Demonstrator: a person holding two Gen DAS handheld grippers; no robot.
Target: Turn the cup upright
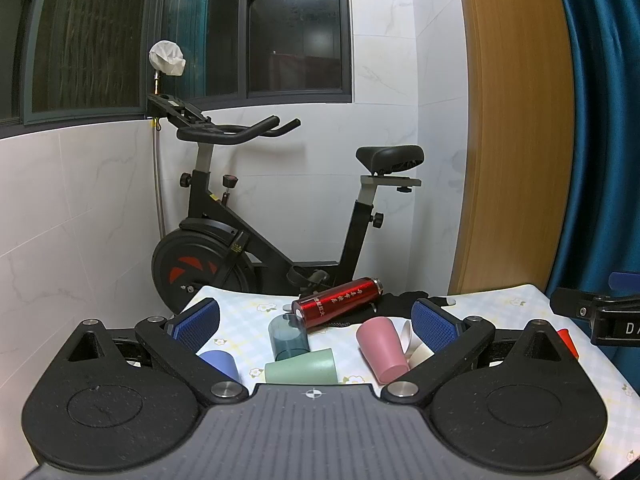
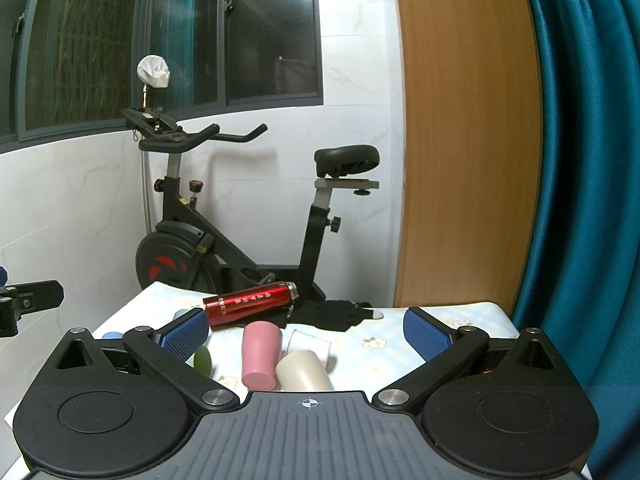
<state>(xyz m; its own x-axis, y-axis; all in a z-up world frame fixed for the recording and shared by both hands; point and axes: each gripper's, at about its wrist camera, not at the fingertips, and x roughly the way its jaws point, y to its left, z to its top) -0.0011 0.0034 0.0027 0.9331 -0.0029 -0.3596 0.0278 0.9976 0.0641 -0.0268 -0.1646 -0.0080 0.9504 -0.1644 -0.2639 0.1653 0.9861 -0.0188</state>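
Several cups lie on a small table with a checked flower cloth (image 1: 500, 308). In the left wrist view a pink cup (image 1: 380, 350) lies tilted, a green cup (image 1: 302, 368) lies on its side, a dark teal translucent cup (image 1: 289, 338) stands behind it, and a blue cup (image 1: 220, 362) lies at the left. My left gripper (image 1: 316, 320) is open and empty above them. In the right wrist view the pink cup (image 2: 260, 354), a cream cup (image 2: 302, 372) and a clear cup (image 2: 310, 346) lie together. My right gripper (image 2: 306, 330) is open and empty above them.
A red metal bottle (image 1: 338, 302) lies on its side at the table's back, next to a black glove (image 2: 340, 316). A black exercise bike (image 1: 248, 236) stands behind the table by the white tiled wall. A wooden panel (image 2: 464, 140) and blue curtain (image 2: 580, 160) stand at the right.
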